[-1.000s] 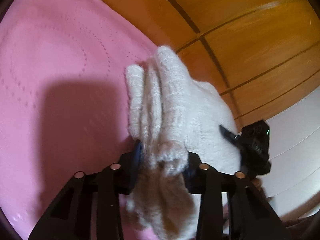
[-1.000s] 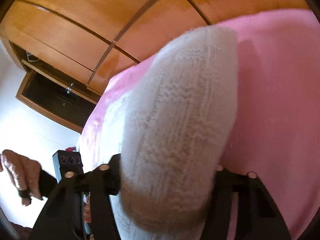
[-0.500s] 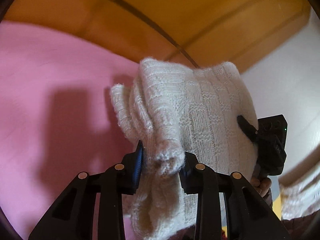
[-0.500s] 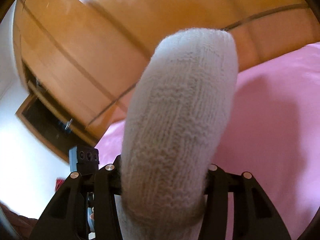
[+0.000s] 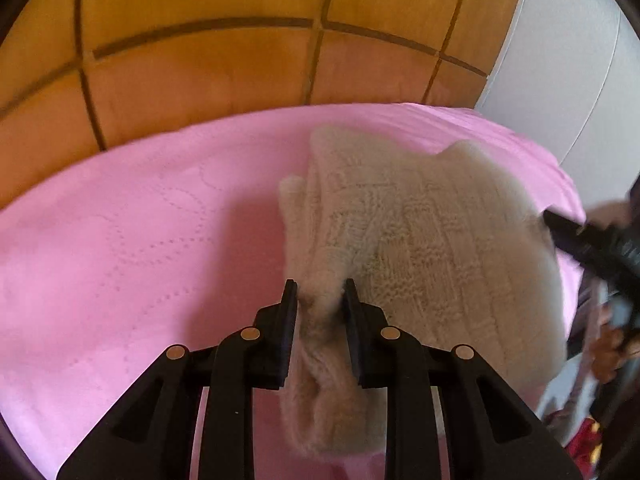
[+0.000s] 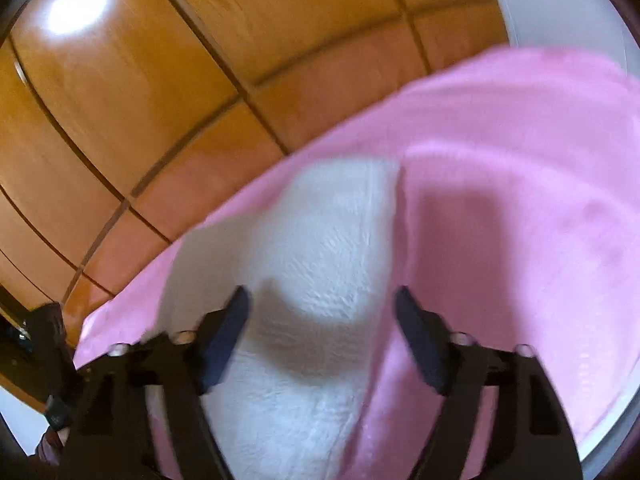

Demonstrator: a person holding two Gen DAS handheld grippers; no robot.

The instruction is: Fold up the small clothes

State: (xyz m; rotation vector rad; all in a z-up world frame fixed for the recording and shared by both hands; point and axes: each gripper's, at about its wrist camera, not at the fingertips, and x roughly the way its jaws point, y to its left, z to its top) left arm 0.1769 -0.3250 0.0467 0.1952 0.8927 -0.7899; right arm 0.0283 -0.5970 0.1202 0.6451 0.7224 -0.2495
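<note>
A cream knitted garment [image 5: 420, 240] lies folded on the pink bedspread [image 5: 120, 240]. My left gripper [image 5: 318, 294] is shut on its near edge, and a bunch of knit is squeezed between the closing jaws. In the right wrist view the same garment [image 6: 320, 240] rests on the bedspread [image 6: 520, 200] under my right gripper [image 6: 322, 302]. Its jaws are opening and stand wide apart, with the knit lying between them and the pads off it. The right gripper's black finger [image 5: 580, 236] shows at the garment's right side in the left wrist view.
A wooden panelled wardrobe [image 5: 240, 40] stands behind the bed. A white wall [image 5: 560, 60] is at the right. A person's hand [image 5: 608, 352] and some dark and red clutter [image 5: 580, 436] are at the right edge. The pink bedspread stretches to the left of the garment.
Both grippers swung round with the garment and brought it down onto the bedspread. The right gripper's jaws have come off the knit and spread. The left still grips the edge.
</note>
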